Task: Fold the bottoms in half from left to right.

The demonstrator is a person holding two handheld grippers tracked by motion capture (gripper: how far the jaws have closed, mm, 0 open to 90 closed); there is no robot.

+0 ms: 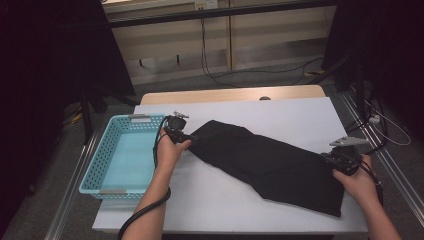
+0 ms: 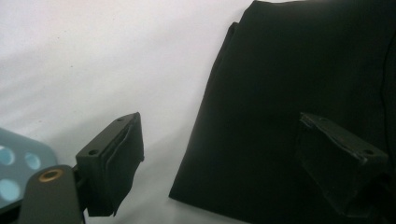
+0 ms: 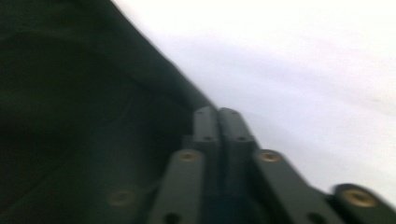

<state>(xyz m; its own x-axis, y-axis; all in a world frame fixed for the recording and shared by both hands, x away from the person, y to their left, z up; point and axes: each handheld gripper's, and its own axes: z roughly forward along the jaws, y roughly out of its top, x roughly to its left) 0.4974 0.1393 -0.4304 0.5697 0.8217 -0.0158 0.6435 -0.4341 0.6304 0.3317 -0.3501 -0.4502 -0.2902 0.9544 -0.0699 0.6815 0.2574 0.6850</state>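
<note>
Gripping nothing yet, the left gripper point(image 2: 219, 154) has its jaws spread wide, straddling the near corner of the black cloth point(image 2: 299, 93); one jaw sits over bare white table point(image 2: 93, 56), the other over the fabric; over on the other end the right gripper point(image 3: 217, 114) has its jaws pressed together right at the cloth's edge, though it's blurry and I can't tell if any fabric is actually pinched between them; from the high view the left gripper point(image 1: 175, 131) is at the cloth's point(image 1: 270, 162) upper-left end, just beside the blue basket point(image 1: 100, 165), and the right gripper point(image 1: 345, 157) is at the lower-right end; looks to me like the grab-both-ends step before folding or lifting it toward the basket; next move probably needs the left jaws to close on that corner; the cloth itself is plain black, lying long and flat diagonally across the table, already folded over lengthwise by the looks of the layered edge.
</note>
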